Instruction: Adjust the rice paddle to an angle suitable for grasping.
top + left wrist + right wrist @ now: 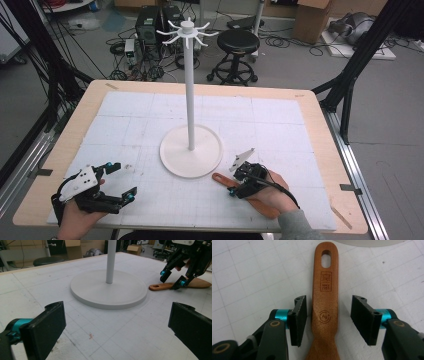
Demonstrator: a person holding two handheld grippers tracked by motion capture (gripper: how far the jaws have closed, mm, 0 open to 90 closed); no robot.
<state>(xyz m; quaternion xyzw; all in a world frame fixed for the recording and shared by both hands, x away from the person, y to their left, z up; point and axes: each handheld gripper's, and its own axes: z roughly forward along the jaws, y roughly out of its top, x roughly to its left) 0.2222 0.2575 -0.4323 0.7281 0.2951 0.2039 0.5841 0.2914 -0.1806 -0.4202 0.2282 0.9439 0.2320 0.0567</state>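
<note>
Right gripper (pixel 328 320): jaws straddle the handle of the wooden spatula (pixel 325 302) — a gap shows on each side, so the pads are not yet pressing.
Wooden spatula: lies flat on the white mat (pixel 150 120), near right, its holed end pointing at the stand base (pixel 172 150) (just short of it).
Left gripper (pixel 120 181): near left, jaws spread wide — nothing between them.

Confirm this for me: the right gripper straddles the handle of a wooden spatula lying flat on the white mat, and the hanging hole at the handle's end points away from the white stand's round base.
One thing is wrong: the hole in the wooden spatula points toward the round base of the stand, not away. The right gripper view shows it, with the right gripper straddling the handle, its pads not yet pressing.
</note>
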